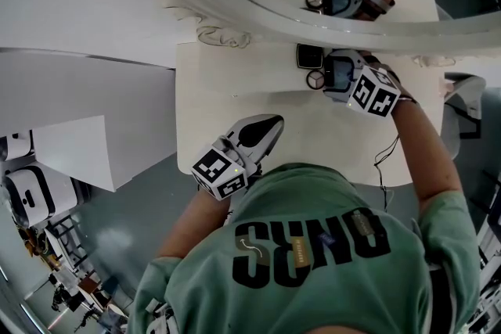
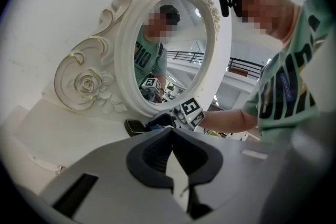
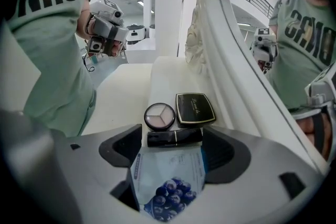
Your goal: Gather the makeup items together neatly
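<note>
The person wears a mint-green, short-sleeved T-shirt (image 1: pixel 313 270) with large black block letters across the front and a small dark-blue patch (image 1: pixel 329 243) among them. The left gripper (image 1: pixel 268 127) and the right gripper (image 1: pixel 333 74) have pale grey shells with dark ribbed pads (image 2: pixel 152 157) lining the jaws. The left marker cube (image 1: pixel 221 170), white with black squares, sits at 7 o'clock of its gripper. The right marker cube (image 1: pixel 374 91) sits at 4 o'clock of its own. A thin black cable (image 1: pixel 386 160) trails at 6 o'clock below it.
</note>
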Demonstrator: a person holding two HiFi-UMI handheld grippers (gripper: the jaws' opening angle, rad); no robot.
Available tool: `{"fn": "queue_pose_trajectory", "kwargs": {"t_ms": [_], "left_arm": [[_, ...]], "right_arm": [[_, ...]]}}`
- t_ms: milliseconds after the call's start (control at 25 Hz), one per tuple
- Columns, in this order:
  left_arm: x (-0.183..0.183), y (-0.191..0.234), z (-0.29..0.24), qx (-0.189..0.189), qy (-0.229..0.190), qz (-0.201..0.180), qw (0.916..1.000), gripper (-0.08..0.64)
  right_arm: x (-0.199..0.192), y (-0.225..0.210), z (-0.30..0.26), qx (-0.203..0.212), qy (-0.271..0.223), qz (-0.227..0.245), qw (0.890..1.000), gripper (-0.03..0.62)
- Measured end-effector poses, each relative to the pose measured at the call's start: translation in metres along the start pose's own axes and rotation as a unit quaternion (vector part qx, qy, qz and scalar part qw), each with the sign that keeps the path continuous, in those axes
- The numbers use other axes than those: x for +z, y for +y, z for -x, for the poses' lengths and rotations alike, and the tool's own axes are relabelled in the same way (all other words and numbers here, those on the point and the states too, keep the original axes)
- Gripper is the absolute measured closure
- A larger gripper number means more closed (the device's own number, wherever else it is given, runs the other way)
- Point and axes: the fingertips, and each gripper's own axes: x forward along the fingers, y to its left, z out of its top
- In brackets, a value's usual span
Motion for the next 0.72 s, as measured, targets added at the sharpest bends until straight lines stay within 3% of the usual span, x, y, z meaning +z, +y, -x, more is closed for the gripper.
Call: {"fn": "queue_pose_trajectory", "kwargs": {"t_ms": [200,720], "left_arm": [[-0.002,0.002,0.003,0.003,0.001,0.002,1.0000,0.551],[-0.006,0.000,0.005,0.003,0.003,0.009,1.0000,0.551]], "right_arm": [[-0.011,0.001,-0.009,0.009,0.023,-0.004,1.000,0.249],[-0.008,0.000,-0.007,0.014,-0.004,-0.006,1.000,0.259]]}}
